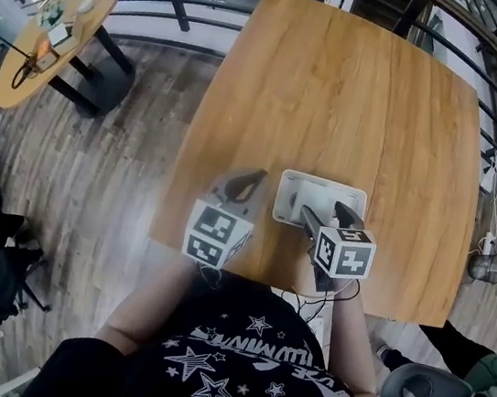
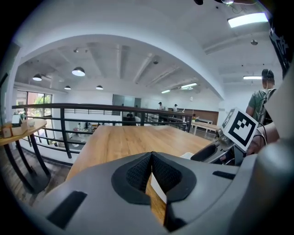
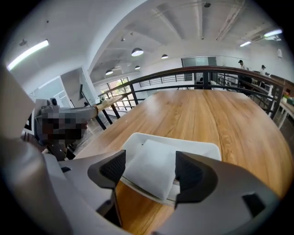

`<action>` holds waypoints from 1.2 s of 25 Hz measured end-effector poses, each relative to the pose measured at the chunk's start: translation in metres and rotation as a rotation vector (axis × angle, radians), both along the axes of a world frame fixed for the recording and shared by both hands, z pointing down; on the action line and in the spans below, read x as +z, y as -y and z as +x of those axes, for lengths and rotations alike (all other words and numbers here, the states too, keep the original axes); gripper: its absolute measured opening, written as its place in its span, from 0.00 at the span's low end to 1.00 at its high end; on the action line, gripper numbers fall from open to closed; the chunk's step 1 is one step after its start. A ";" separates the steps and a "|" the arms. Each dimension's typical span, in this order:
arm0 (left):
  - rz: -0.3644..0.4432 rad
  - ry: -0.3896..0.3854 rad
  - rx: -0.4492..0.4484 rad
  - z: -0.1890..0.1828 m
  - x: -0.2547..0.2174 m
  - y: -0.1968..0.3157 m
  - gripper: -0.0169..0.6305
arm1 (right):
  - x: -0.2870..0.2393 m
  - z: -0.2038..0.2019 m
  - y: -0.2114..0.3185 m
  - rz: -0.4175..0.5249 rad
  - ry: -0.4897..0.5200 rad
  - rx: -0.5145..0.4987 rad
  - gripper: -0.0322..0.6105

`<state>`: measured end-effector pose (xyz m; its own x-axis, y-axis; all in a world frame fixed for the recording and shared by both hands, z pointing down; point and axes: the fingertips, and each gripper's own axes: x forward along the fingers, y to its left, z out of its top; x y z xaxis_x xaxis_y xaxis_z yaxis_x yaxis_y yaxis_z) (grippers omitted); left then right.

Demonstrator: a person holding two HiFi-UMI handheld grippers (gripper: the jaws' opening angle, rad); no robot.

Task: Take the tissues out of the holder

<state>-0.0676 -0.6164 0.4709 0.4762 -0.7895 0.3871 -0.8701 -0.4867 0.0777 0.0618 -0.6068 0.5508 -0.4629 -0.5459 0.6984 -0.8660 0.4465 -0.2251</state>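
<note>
My right hand-held gripper (image 1: 325,215), jaws apart, is nearer, with the tissues (image 3: 149,167) flat in the holder (image 3: 202,149) just ahead and below; my left hand-held gripper (image 2: 151,172), jaws together, sits alongside.

Jaws of left tongs (image 2: 151,157) together, pads meeting at the tip, nothing gripped. Jaws of right tongs (image 3: 149,170) well apart, tool tilted downward. Both held side by side, close together; forearms (image 1: 154,304) bare
</note>
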 end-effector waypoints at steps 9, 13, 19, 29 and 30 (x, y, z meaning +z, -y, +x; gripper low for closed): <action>-0.049 -0.029 0.095 -0.025 0.020 0.038 0.04 | 0.025 -0.017 0.023 -0.061 -0.081 0.123 0.60; -0.055 -0.028 0.134 -0.031 0.025 0.049 0.04 | 0.032 -0.014 0.032 -0.117 -0.108 0.183 0.60; -0.071 -0.023 0.184 -0.037 0.037 0.059 0.04 | 0.038 -0.004 0.028 -0.203 -0.141 0.248 0.62; -0.101 -0.043 0.193 -0.046 0.047 0.058 0.04 | 0.063 -0.015 0.030 -0.305 -0.248 0.206 0.63; -0.101 -0.044 0.197 -0.046 0.047 0.058 0.04 | 0.064 -0.014 0.030 -0.317 -0.249 0.207 0.63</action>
